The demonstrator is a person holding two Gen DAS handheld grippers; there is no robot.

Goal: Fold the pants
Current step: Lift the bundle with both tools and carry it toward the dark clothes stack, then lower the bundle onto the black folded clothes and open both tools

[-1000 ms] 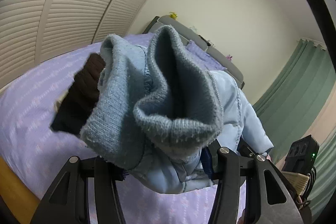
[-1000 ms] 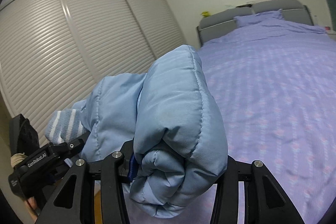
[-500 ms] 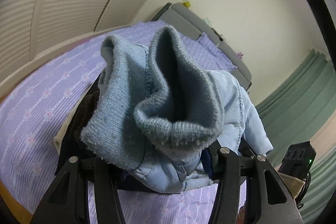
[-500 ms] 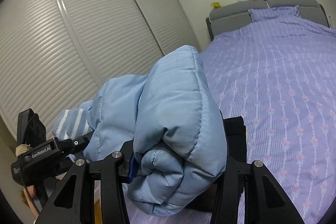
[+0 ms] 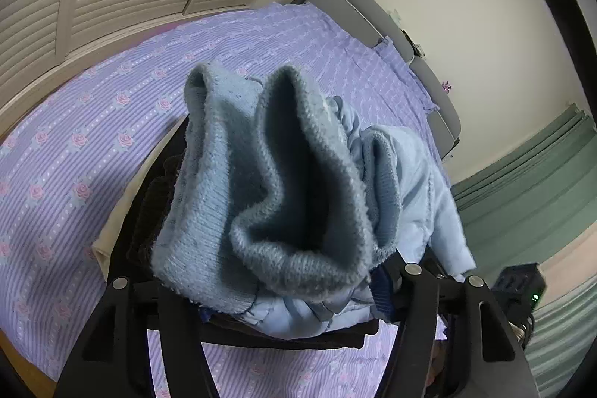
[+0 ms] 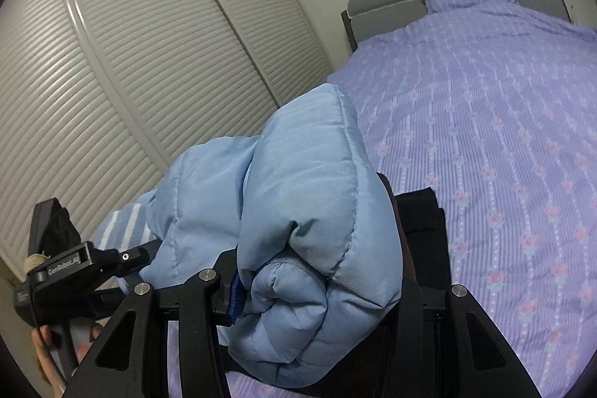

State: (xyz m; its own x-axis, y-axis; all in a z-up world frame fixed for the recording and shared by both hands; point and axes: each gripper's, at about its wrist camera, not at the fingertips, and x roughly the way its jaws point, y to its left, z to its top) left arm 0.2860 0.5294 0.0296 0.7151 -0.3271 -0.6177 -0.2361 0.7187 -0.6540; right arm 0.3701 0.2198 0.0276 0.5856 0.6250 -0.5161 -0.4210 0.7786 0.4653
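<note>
Light blue padded pants [image 6: 309, 211] are bunched up and held in the air between both grippers. My left gripper [image 5: 283, 290] is shut on their ribbed knit waistband [image 5: 261, 181]. My right gripper [image 6: 309, 286] is shut on the folded quilted end. The left gripper also shows at the left of the right wrist view [image 6: 74, 271]. Below the pants lies a stack of dark folded clothes [image 5: 149, 204], also seen in the right wrist view [image 6: 421, 222].
A bed with a purple flowered cover [image 6: 503, 122] fills the space ahead, with a grey headboard [image 6: 391, 2] and a pillow at its far end. White louvred closet doors [image 6: 149, 62] stand to the left. Green curtains [image 5: 541, 152] hang on the right.
Both grippers have moved forward over the bed with the pants. The dark folded stack now lies right beneath them. Both grips are unchanged.
</note>
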